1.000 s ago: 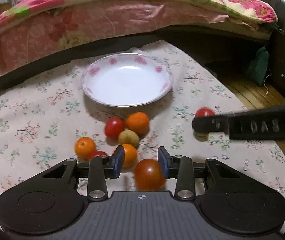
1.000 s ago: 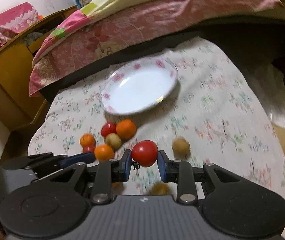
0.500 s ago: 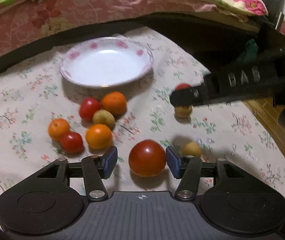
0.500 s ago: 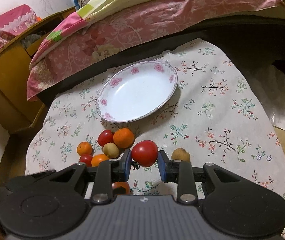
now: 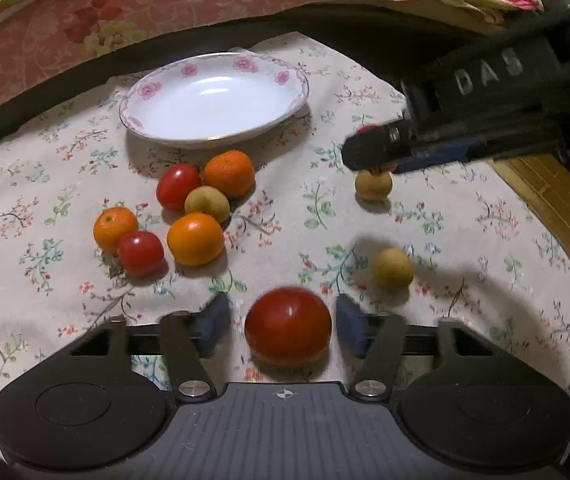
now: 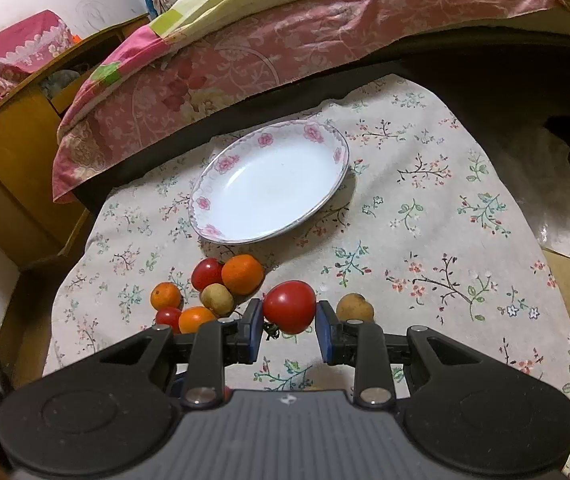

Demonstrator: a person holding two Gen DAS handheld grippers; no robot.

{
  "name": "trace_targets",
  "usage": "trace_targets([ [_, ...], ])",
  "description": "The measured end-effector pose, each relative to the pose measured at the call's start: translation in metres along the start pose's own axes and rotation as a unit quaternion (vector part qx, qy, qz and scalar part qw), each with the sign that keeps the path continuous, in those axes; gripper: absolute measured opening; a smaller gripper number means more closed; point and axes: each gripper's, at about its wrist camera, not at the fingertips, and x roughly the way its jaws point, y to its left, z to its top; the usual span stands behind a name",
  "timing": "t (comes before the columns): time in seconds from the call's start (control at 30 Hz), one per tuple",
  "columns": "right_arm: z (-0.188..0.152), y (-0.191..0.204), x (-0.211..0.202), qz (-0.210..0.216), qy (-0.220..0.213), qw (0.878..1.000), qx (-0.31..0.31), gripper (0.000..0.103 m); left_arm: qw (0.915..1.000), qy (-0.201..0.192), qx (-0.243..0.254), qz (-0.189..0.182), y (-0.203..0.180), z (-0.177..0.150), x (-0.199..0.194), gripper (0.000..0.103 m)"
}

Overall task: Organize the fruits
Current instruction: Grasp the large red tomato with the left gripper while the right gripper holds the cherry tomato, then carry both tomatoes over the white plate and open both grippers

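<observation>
On the flowered tablecloth a large red tomato (image 5: pixel 288 326) sits between the blue pads of my left gripper (image 5: pixel 283 328). Its jaws are opening and the pads stand clear of the tomato. My right gripper (image 6: pixel 289 326) is shut on a smaller red tomato (image 6: pixel 289 306) and holds it above the cloth. In the left wrist view the right gripper (image 5: pixel 369 152) reaches in from the right. The white plate (image 5: pixel 141 92) with pink roses has nothing in it. Before it lies a cluster: oranges (image 5: pixel 195 239), tomatoes (image 5: pixel 178 186) and a brownish fruit (image 5: pixel 207 204).
Two loose brownish fruits (image 5: pixel 373 186) (image 5: pixel 392 269) lie to the right of the cluster. A bed with a pink quilt (image 6: pixel 245 64) runs along the far side. A wooden cabinet (image 6: pixel 9 160) stands at the left. The cloth drops off to wooden floor (image 5: pixel 557 196) on the right.
My left gripper's jaws have spread wider and it has sunk toward the cloth around the large tomato. The right gripper still grips its tomato in the same place.
</observation>
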Motion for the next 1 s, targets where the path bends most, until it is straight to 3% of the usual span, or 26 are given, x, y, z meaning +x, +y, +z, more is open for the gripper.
trace_targets([
  [0.17, -0.001, 0.003, 0.0, 0.001, 0.0, 1.0, -0.004, 0.028, 0.9999, -0.003, -0.012, 0.005, 0.002, -0.003, -0.003, 0.065],
  [0.33, -0.002, 0.006, 0.002, 0.0, 0.004, 1.0, -0.011, 0.028, 0.9998, -0.005, -0.018, -0.009, 0.001, 0.0, -0.003, 0.05],
  [0.53, -0.001, 0.006, 0.002, -0.004, -0.001, 1.0, -0.023, 0.028, 0.999, -0.007, -0.041, -0.015, 0.009, 0.005, -0.007, 0.05],
  [0.7, 0.004, 0.008, 0.002, -0.002, -0.007, 1.0, -0.024, 0.028, 0.9979, -0.038, -0.05, -0.017, 0.015, 0.02, -0.021, 0.05],
  [1.0, 0.04, 0.015, 0.023, -0.005, -0.027, 0.998, -0.049, 0.028, 0.9957, -0.07, -0.058, 0.02, 0.044, 0.065, -0.009, 0.05],
])
